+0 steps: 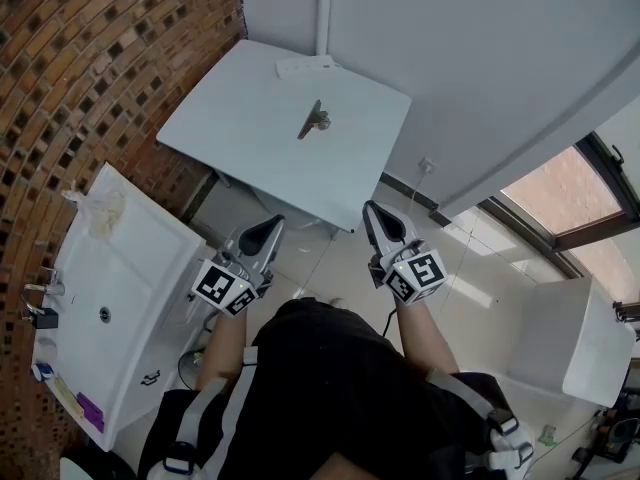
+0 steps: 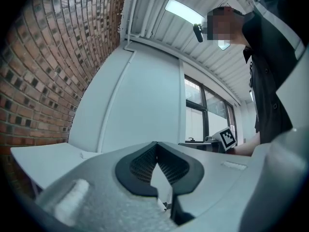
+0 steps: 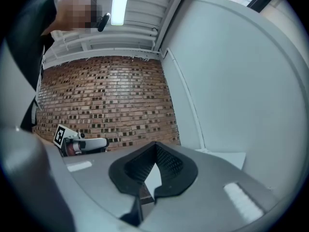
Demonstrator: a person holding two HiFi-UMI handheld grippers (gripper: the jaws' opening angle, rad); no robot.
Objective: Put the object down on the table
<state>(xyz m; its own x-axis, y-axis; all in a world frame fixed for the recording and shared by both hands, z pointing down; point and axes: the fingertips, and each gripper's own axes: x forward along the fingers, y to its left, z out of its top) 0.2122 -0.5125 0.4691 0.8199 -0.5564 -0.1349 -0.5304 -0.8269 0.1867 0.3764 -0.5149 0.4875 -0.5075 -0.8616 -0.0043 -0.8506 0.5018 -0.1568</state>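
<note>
Sink (image 1: 130, 230) at left. Left gripper (image 1: 272, 226), jaws pressed together on nothing, hangs just short of the table's (image 1: 225, 118) near edge. Metal object (image 1: 313, 121) lies mid-table, its long axis running near-left to far-right. Right gripper (image 1: 373, 212), by the near right corner, is likewise closed and empty.

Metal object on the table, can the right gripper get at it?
Probably yes: nothing stands between the right gripper and the metal object on the table, though the jaws are together.

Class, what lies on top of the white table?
A small metal object near its middle, a flat white item at its far edge. Whatever lies beneath the table is covered.
</note>
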